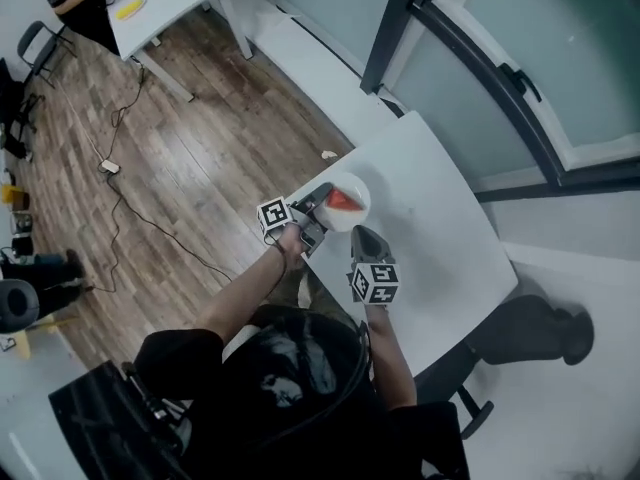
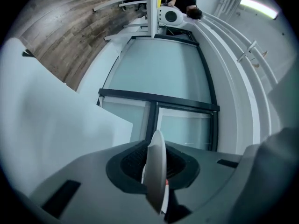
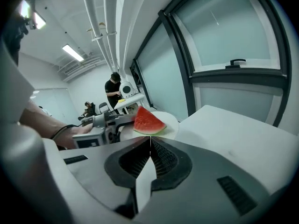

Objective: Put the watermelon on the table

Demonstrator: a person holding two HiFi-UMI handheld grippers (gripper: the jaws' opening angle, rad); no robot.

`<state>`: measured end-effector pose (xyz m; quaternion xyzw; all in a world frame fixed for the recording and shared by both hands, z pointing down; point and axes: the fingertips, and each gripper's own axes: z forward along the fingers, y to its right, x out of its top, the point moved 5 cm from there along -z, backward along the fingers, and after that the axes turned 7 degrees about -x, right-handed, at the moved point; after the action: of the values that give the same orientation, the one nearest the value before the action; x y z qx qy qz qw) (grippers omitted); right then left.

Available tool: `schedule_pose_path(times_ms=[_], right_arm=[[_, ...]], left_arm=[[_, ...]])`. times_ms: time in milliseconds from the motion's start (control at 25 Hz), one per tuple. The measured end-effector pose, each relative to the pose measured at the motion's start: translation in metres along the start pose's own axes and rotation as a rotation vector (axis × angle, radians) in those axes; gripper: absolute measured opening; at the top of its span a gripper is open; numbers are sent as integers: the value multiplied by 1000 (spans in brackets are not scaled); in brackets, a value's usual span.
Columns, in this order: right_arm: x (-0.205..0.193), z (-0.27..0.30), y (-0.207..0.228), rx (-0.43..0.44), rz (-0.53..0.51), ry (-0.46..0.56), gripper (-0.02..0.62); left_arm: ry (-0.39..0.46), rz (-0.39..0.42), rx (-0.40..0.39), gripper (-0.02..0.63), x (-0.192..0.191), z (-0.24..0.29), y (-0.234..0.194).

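The left hand-held gripper (image 1: 320, 210) is clamping the rim of a white plate (image 1: 359, 190), which is jutting out level from its jaws over the white table's (image 1: 430, 233) near edge. The watermelon slice (image 1: 343, 201) is lying on that plate, probably not yet set down. The right hand-held gripper (image 1: 358, 232) is hovering just beside it, pinched together and empty.

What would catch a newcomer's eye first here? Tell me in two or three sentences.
A red wedge of watermelon with a green rind lies on a round white plate at the edge of the white table. The left tool grips that plate by its rim, the plate edge-on between its jaws. The right tool, jaws together and empty, hangs just beside the plate.
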<state>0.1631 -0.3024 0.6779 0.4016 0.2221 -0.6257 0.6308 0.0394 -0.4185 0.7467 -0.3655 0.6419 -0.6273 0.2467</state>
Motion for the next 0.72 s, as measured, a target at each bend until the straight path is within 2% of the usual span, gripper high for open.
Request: schedule_pose_path(times_ms=[160, 320, 440, 600, 720], right_arm=[[0, 6, 5, -22, 2, -49, 11], [-14, 9, 10, -50, 37, -102, 11], [-20, 10, 17, -72, 68, -128, 11], [-18, 11, 24, -92, 106, -137, 11], [-12, 14, 24, -85, 111, -126, 11]], left_arm=[[24, 33, 78, 58, 32, 37, -50], [24, 93, 160, 57, 55, 56, -79], [-58, 176, 215, 57, 60, 81, -92], [-241, 328, 286, 52, 43, 112, -99], [-282, 421, 357, 52, 38, 125, -102]])
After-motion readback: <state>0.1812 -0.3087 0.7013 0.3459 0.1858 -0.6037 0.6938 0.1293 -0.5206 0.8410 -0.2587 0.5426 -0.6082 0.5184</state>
